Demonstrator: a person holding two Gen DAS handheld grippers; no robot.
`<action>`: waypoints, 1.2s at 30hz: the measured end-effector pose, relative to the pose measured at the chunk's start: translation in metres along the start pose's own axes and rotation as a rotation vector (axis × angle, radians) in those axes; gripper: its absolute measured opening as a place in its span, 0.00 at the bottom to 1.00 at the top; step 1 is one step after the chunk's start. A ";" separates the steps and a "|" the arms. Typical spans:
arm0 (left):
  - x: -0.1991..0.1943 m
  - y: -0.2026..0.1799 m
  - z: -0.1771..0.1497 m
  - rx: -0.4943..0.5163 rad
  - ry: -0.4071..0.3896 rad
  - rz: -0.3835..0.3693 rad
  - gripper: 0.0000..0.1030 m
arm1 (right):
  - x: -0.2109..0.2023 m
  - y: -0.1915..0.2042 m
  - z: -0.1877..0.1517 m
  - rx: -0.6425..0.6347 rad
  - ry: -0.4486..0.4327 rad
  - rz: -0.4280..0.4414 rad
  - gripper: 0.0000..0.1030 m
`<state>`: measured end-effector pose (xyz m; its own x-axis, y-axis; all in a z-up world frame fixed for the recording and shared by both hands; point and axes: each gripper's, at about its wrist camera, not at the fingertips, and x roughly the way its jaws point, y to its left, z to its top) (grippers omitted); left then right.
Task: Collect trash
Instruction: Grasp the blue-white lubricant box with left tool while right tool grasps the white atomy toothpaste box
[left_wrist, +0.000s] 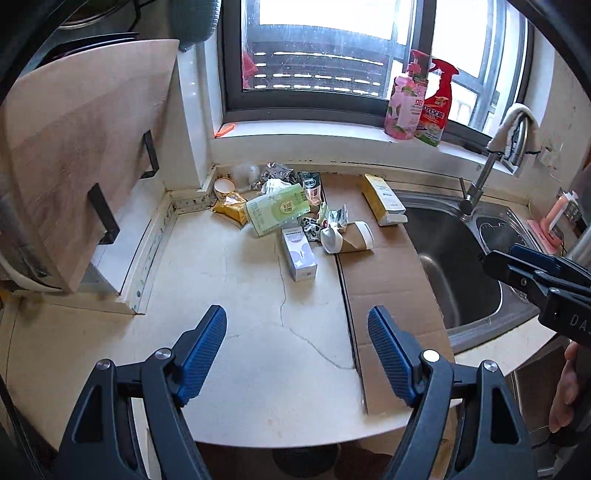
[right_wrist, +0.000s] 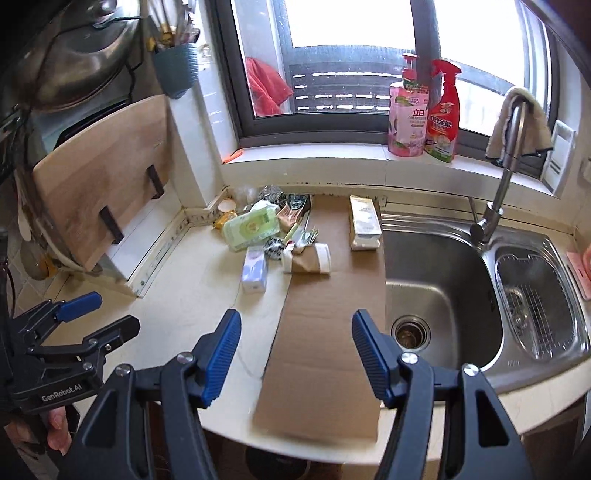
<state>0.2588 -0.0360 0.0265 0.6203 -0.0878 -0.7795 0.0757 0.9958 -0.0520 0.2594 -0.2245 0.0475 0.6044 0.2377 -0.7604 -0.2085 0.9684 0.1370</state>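
Observation:
A heap of trash lies at the back of the counter: a green packet (left_wrist: 277, 212) (right_wrist: 253, 227), a yellow packet (left_wrist: 231, 210), crumpled foil (left_wrist: 275, 173), a small white box (left_wrist: 299, 254) (right_wrist: 255, 271), a brown paper cup on its side (left_wrist: 351, 238) (right_wrist: 308, 258) and a yellow-white carton (left_wrist: 382, 199) (right_wrist: 364, 221). A flat cardboard sheet (left_wrist: 388, 295) (right_wrist: 328, 332) lies beside the sink. My left gripper (left_wrist: 295, 317) hovers open and empty over the bare counter, well short of the heap. My right gripper (right_wrist: 296, 321) stands open and empty over the cardboard.
A steel sink (right_wrist: 443, 280) with a tall faucet (right_wrist: 495, 206) and a drainer basket (right_wrist: 535, 306) fills the right. Pink (right_wrist: 406, 114) and red (right_wrist: 443, 114) bottles stand on the windowsill. A wooden board (left_wrist: 81, 155) leans at the left. The counter's rounded front edge is close below both grippers.

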 end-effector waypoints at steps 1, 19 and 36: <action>0.011 -0.003 0.009 -0.010 0.009 0.008 0.75 | 0.007 -0.009 0.010 0.008 0.010 0.019 0.66; 0.232 -0.012 0.077 -0.132 0.282 0.137 0.70 | 0.206 -0.125 0.098 0.131 0.185 0.045 0.77; 0.306 0.011 0.074 -0.250 0.374 0.189 0.59 | 0.291 -0.126 0.108 0.093 0.238 0.000 0.77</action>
<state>0.5072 -0.0543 -0.1666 0.2785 0.0650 -0.9582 -0.2293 0.9734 -0.0006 0.5448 -0.2686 -0.1228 0.4044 0.2238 -0.8868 -0.1305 0.9738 0.1863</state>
